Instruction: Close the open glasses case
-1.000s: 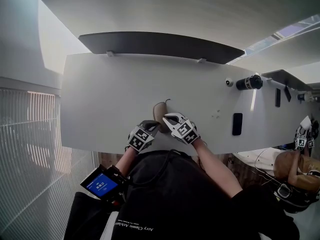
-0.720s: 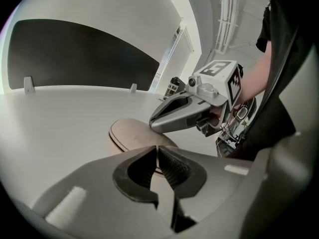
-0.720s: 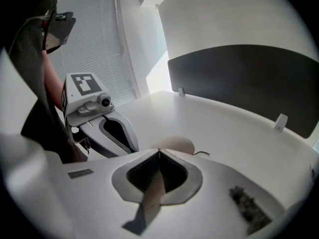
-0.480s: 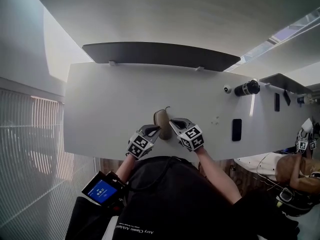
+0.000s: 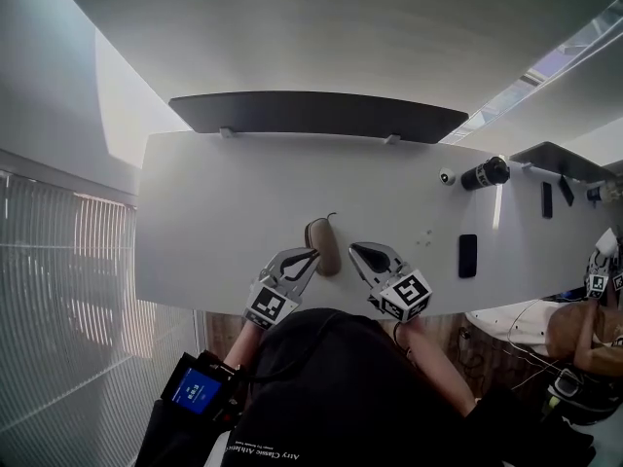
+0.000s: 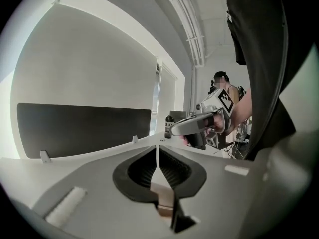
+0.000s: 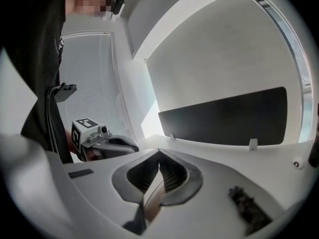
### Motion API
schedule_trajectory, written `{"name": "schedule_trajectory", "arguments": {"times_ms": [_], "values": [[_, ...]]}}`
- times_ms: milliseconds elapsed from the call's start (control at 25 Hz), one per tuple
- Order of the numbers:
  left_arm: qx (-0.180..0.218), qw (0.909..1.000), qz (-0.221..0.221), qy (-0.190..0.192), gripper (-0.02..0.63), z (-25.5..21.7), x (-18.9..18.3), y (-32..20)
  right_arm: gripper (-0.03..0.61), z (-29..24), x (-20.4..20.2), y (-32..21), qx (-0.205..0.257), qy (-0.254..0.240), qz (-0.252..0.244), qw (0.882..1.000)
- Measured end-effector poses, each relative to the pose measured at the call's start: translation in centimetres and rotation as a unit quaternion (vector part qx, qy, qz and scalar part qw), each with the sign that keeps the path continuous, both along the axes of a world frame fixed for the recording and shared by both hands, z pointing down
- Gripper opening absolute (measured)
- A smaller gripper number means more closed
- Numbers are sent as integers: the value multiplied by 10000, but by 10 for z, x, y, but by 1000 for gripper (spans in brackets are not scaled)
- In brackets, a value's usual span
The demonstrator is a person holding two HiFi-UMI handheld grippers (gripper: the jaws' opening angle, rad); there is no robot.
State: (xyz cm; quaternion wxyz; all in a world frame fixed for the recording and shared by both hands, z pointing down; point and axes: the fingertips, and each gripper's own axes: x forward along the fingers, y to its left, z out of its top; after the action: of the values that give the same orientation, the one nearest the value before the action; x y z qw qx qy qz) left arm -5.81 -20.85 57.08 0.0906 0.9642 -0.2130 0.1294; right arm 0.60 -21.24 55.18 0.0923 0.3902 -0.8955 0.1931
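The brown glasses case (image 5: 322, 246) lies shut on the white table (image 5: 214, 212), near its front edge. My left gripper (image 5: 312, 253) sits just left of the case, its jaws shut on nothing. My right gripper (image 5: 353, 250) is a short way right of the case, apart from it, also shut and empty. In the left gripper view the left gripper (image 6: 158, 147) has its tips together, and the right gripper (image 6: 199, 124) shows beyond them. The right gripper (image 7: 159, 151) looks the same in its own view, with the left gripper (image 7: 105, 142) at the left. A brown sliver shows low between each pair of jaws.
A black phone (image 5: 467, 255) lies to the right on the table. A black bottle (image 5: 485, 173) and a small white round object (image 5: 447, 176) stand at the back right. A dark panel (image 5: 316, 113) runs along the table's far edge. Another person (image 5: 584, 334) is at far right.
Both grippers have drawn back from the case toward the front edge. The right one has also moved off to the right. The case now lies free of both.
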Motion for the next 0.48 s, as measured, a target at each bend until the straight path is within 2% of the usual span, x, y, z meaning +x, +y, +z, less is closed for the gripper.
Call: {"name": "schedule_trajectory", "arguments": {"times_ms": [160,480], "values": [[-28,9999,-119,-60,21,-4,-8,5,6,-7,-2,4,62,-203,22,9998],[-171,9991,-298,-256,20,4,-9,26,6,7,7,24,55,42,-18,10000]]}}
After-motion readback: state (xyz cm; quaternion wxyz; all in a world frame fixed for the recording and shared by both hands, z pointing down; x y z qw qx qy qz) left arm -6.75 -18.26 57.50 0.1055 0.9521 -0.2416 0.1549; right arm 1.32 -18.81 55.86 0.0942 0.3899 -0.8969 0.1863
